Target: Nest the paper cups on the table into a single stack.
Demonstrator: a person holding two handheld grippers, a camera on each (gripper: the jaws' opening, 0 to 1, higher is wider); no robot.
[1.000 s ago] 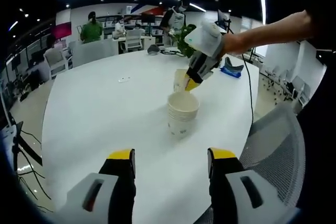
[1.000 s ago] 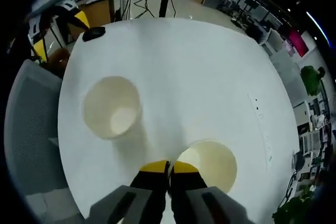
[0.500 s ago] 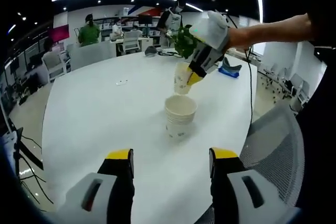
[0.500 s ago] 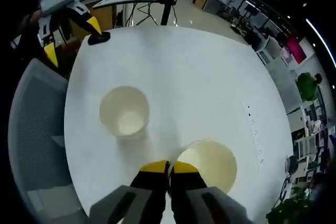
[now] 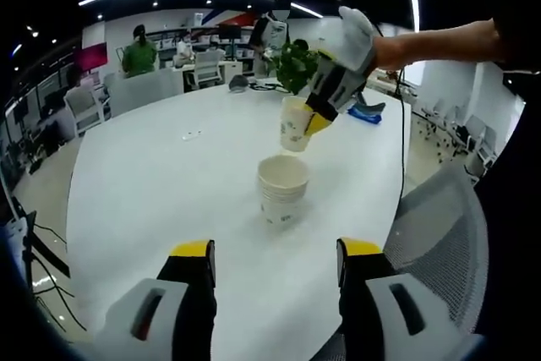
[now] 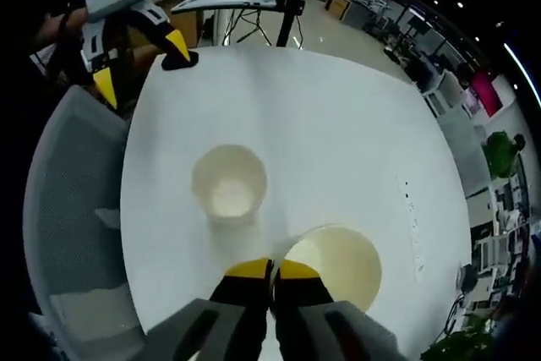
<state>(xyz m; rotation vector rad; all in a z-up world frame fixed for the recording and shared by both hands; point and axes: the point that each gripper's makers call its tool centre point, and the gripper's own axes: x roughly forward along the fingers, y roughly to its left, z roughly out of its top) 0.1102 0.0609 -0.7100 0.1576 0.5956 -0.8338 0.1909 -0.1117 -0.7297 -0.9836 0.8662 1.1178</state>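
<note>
Standing on the white table (image 5: 135,183) is one stack of paper cups (image 5: 282,189), its top cup bare inside. Above it the right gripper (image 5: 319,123) pinches a single paper cup (image 5: 294,124) by the rim, tilted. The left gripper (image 5: 275,258) hangs released, jaws apart, near the table's edge.
</note>
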